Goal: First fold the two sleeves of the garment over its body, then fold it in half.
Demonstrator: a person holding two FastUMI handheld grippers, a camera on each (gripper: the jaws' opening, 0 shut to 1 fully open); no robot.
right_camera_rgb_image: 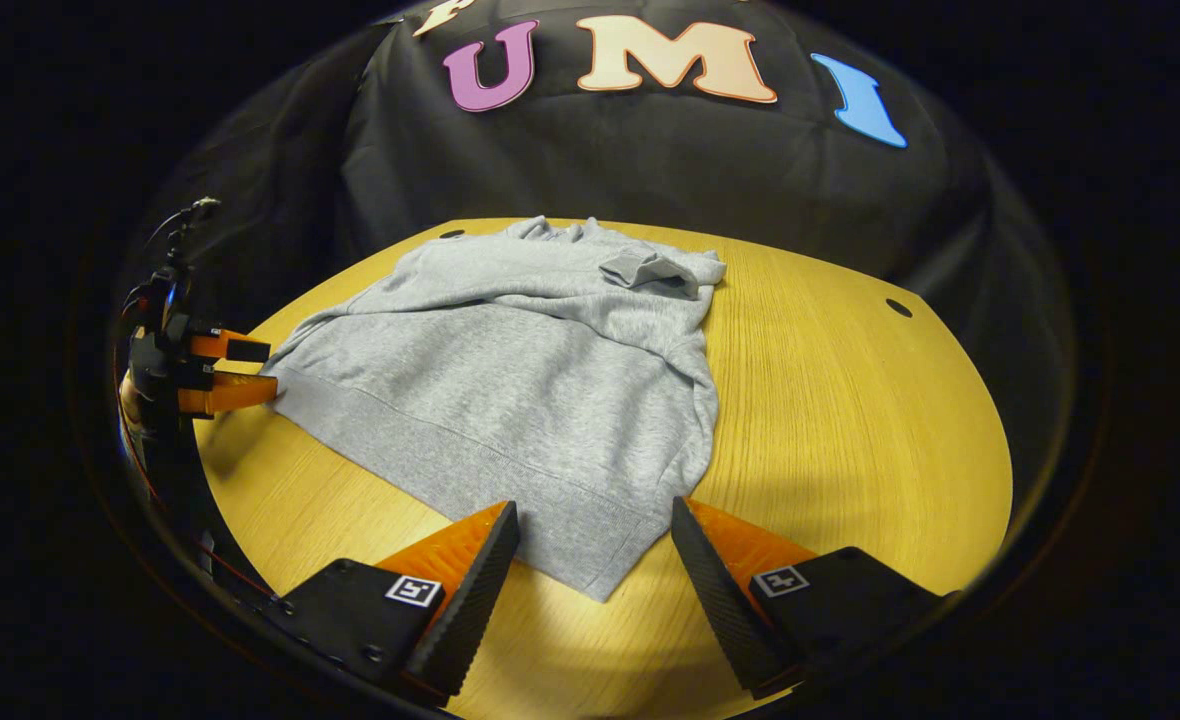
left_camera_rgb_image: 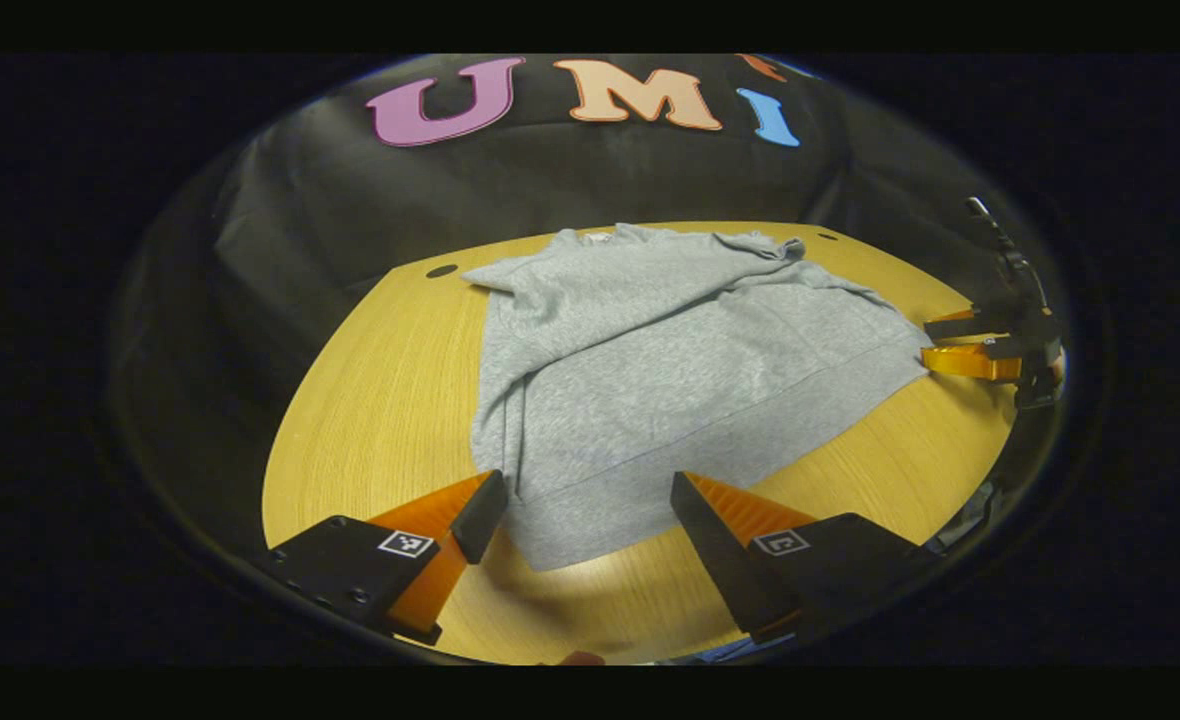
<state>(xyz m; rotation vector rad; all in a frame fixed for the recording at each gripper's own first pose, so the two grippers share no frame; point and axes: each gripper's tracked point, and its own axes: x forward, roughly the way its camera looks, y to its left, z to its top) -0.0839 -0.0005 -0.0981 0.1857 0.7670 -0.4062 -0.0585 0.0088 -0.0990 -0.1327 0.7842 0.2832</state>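
No legible text, labels or numbers anywhere.

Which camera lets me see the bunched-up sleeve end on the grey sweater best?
The right gripper view. There the bunched sleeve end lies facing the camera on top of the grey sweater, near the collar. In the left gripper view the same sleeve end sits at the sweater's far edge, flatter and harder to make out.

The left gripper has two wedge-shaped orange fingers faced with black pads, each fixed to a black block with a small square black-and-white marker and dark screws. The right gripper is built alike, its black pads finely ribbed. Thin cables rise above its body in the left gripper view.
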